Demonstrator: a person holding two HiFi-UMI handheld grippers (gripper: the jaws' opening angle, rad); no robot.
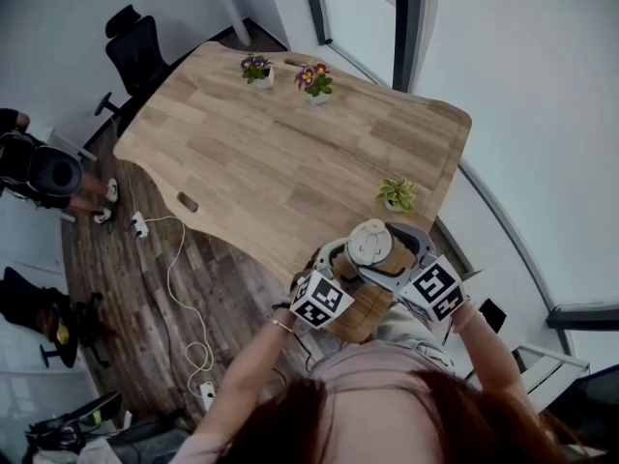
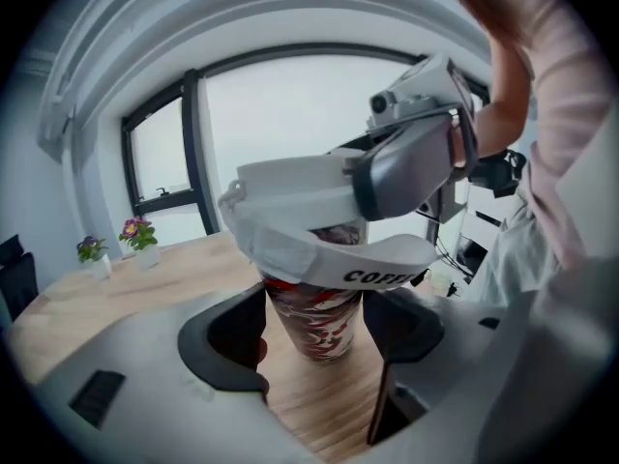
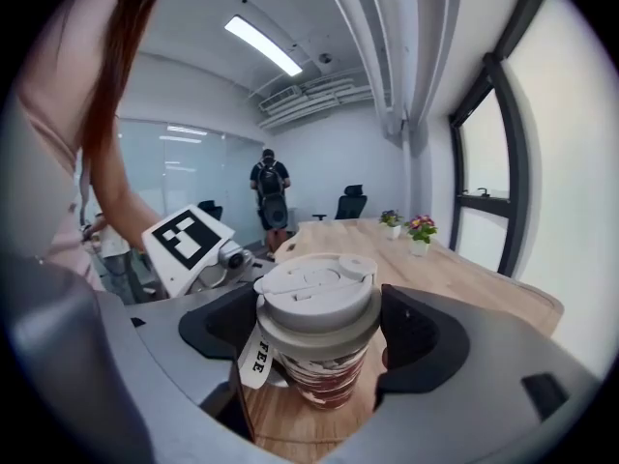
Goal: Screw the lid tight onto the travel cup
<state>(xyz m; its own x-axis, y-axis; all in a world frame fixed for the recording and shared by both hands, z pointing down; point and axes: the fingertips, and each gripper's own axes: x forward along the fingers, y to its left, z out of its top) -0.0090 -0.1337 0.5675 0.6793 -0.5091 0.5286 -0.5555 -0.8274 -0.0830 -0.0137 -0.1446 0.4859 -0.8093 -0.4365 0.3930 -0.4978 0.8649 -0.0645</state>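
Observation:
The travel cup point(image 2: 314, 322) has a red-and-white patterned body and stands between my left gripper's point(image 2: 316, 334) black pads, which press on both its sides. Its pale lid point(image 3: 317, 298) sits on top, level, with my right gripper point(image 3: 321, 329) shut around its rim. A white strap point(image 2: 382, 264) printed COFFEE hangs from the lid. In the head view the lid point(image 1: 369, 243) shows from above at the table's near edge, with the left gripper point(image 1: 334, 276) and the right gripper point(image 1: 406, 264) on either side of it. The cup's base is hidden in that view.
The wooden table point(image 1: 280, 153) stretches away from me. A small green plant point(image 1: 396, 195) stands close to the cup on the right, and two flower pots point(image 1: 257, 69) point(image 1: 315, 79) stand at the far end. A black chair point(image 1: 135, 51) and a person point(image 3: 270, 189) are beyond the table.

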